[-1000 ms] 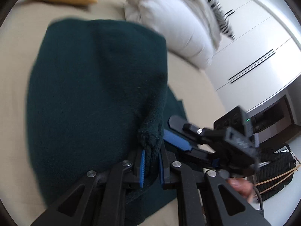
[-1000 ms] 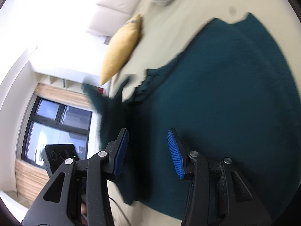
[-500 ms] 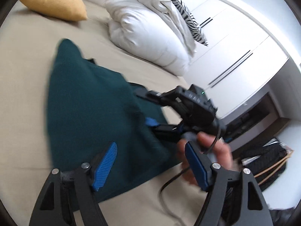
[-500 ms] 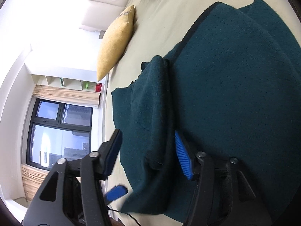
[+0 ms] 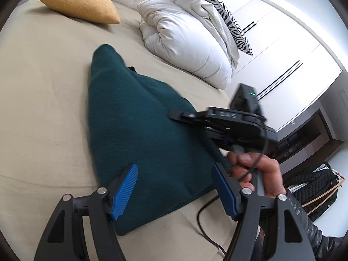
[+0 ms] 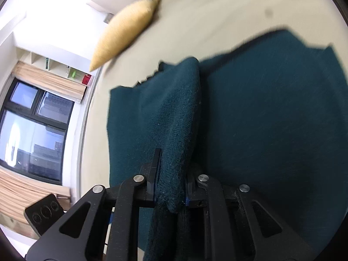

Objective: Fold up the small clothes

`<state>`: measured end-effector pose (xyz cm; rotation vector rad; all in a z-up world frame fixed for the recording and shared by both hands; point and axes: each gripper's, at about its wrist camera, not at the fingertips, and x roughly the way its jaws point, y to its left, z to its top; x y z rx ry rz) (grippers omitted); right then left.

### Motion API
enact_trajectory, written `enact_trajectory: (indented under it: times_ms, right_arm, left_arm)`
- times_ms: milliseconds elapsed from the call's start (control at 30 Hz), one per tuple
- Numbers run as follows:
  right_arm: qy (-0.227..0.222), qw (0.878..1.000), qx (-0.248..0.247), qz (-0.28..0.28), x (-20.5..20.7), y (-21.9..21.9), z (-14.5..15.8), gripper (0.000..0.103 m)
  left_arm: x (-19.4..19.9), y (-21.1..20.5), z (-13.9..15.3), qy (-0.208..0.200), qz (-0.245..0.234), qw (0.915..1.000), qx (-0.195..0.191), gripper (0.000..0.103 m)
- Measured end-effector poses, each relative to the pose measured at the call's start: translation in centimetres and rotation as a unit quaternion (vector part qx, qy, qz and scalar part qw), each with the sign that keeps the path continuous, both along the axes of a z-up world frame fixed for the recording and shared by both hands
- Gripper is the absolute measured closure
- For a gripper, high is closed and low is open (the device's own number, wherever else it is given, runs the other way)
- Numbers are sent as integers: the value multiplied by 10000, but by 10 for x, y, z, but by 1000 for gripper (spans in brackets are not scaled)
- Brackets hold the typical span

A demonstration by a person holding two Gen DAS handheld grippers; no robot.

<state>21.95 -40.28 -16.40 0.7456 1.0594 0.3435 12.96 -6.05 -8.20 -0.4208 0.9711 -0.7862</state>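
A dark green knitted garment (image 5: 141, 130) lies part-folded on the beige bed (image 5: 43, 108). My left gripper (image 5: 174, 169) hovers over its near edge with the blue pads wide apart; its jaws are closing slightly and press on nothing. In the left wrist view the right gripper (image 5: 178, 115), held in a person's hand (image 5: 256, 169), reaches onto the garment's right edge. The right wrist view shows the right gripper (image 6: 171, 174) with its jaws closing and pinching a raised fold of the garment (image 6: 271, 119), which bunches between the fingers.
A yellow cushion (image 5: 80, 2), a rolled white duvet (image 5: 189, 34) and a zebra-striped pillow (image 5: 217, 6) lie at the head of the bed. A black cable (image 5: 208, 228) trails over the near sheet. White wardrobes and a dark jacket (image 5: 315, 187) stand beyond the bed's right side.
My left gripper let go of the garment's fold, opened wide and drew back. The right gripper went from open over the garment to clamped on a raised fold.
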Motion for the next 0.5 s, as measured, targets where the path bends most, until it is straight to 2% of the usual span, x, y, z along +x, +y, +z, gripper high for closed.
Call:
enact_trajectory:
  times_ms: [133,267,367,467,500]
  right_arm:
    - [-413,9989,-215,-64,-20,-20,29,89]
    - [-603,9975,-296,-227,-42,-53,44,89]
    - [-509,9969,-222,-555,-58,-89,33,89]
    - [-204,9953,-158,-937,-73,-127,1,89]
    - [-116,9947,4,-1020,-81,-138,-12,90]
  left_arm:
    - [3,-14,12,-162,-80,9998,118,31]
    - [6,-40,28,-467,-238,9981,337,31]
    - [12,-63,30,-564,-304,9969,450,31]
    - [20,-87,19,-510,-354,9959,662,31]
    - [22,-95,12,-490,-380,9949,792,31]
